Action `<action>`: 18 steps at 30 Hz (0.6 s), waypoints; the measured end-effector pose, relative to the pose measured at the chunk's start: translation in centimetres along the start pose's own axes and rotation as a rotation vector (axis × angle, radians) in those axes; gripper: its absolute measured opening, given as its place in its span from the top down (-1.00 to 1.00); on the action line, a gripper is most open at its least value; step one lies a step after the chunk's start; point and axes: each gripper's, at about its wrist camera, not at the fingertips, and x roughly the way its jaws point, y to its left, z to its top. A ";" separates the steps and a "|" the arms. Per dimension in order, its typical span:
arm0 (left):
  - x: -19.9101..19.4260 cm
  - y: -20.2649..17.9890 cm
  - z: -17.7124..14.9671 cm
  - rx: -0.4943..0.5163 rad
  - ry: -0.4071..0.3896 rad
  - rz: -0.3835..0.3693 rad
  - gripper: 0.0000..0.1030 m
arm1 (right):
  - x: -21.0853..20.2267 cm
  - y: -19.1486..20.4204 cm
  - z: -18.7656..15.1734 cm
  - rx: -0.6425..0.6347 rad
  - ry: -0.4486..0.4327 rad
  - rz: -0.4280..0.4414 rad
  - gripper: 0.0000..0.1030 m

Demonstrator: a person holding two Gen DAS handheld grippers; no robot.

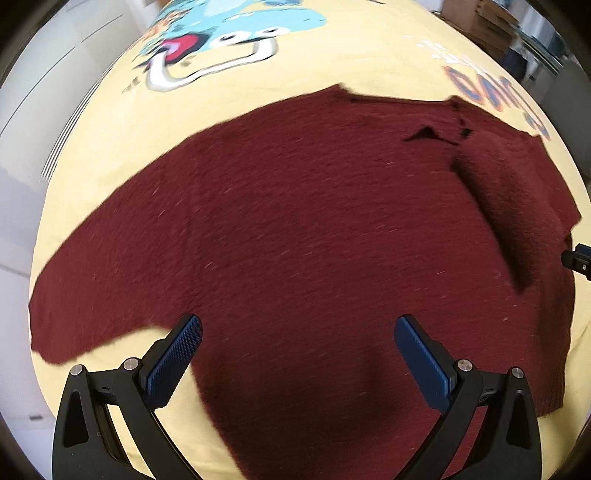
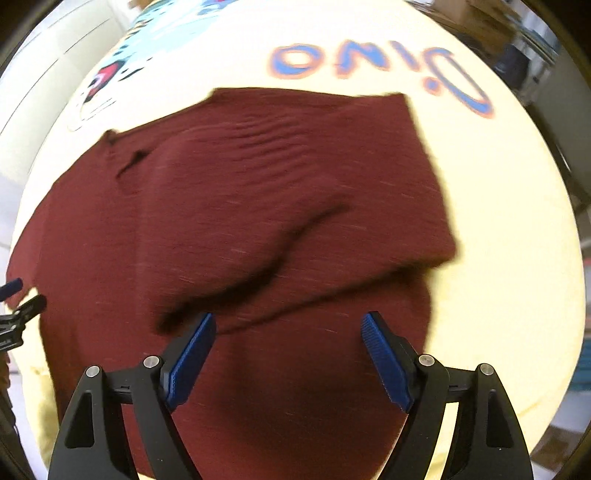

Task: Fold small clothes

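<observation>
Left side first: left hand-held gripper (image 1: pixel 297 328) hangs over the maroon sweater (image 1: pixel 295 221), pointing steeply down, jaws spread wide, nothing btwn the blue pads (image 1: pixel 173 358). Sweater lies spread on a yellow cloth (image 1: pixel 295 62) w/ a cartoon dino print (image 1: pixel 221 33) covering the surface; one sleeve (image 1: pixel 92 295) stretches out to the left. Toward the middle, the fabric's flat, w/ a dark crease near the neckline. Moving right: the other sleeve (image 2: pixel 295 192) is folded across the body, ridge of fabric under it. Right hand-held gripper (image 2: pixel 288 325) is over the lower hem area, jaws wide apart, holding nothing, pads clear of the knit. Blue lettering (image 2: pixel 369 66) shows on the cloth beyond the sweater. Both views blurred.
</observation>
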 end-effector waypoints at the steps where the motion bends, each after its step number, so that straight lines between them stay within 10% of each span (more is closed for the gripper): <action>1: 0.0 -0.5 0.1 0.017 -0.007 -0.005 -0.98 | -0.1 -0.7 -0.2 0.014 0.000 0.000 -0.60; 18: 0.0 -18.8 5.0 0.481 -0.064 -0.074 -0.98 | -0.2 -9.7 -3.0 0.151 0.005 -0.005 -0.60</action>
